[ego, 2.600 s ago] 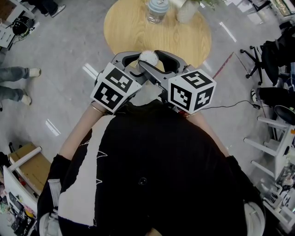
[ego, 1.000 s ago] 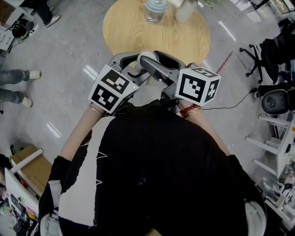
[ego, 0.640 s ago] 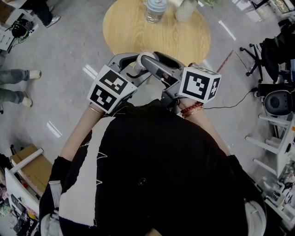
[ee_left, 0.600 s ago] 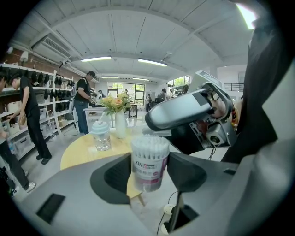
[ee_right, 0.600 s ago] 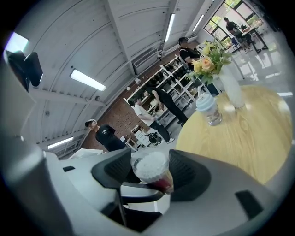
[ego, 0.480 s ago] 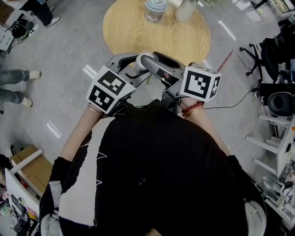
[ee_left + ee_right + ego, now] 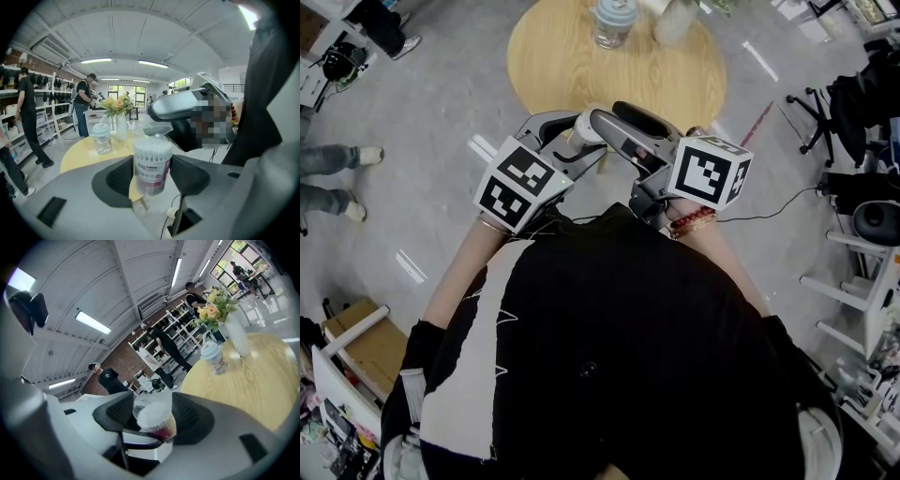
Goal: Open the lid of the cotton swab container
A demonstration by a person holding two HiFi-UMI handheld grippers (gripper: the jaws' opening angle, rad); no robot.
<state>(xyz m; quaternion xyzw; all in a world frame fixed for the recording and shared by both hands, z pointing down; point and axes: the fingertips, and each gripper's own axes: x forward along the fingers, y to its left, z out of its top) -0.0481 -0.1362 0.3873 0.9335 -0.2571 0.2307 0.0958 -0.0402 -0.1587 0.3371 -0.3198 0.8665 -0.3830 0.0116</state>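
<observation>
The cotton swab container [image 7: 151, 164] is a clear cylinder with a pink-printed label, packed with white swabs. My left gripper [image 7: 151, 176] is shut on its sides and holds it upright in the air. Its clear lid [image 7: 158, 129] stands tilted up off the rim. My right gripper [image 7: 152, 413] reaches across from the right, with its jaws on either side of the lid [image 7: 149, 401] above the swab heads [image 7: 154, 418]. In the head view both grippers meet in front of my chest, the right gripper [image 7: 605, 122] crossing over the container [image 7: 584, 131].
A round wooden table [image 7: 656, 75] stands just ahead, bearing a glass jar with a pale blue lid [image 7: 614, 21] and a white vase of flowers [image 7: 121, 126]. Grey floor lies below the grippers. People stand by shelves [image 7: 28, 117] at the left.
Since the earliest frame my right gripper has rolled and swung left over the container's top, covering the swab heads. Over the last second both grippers have barely moved.
</observation>
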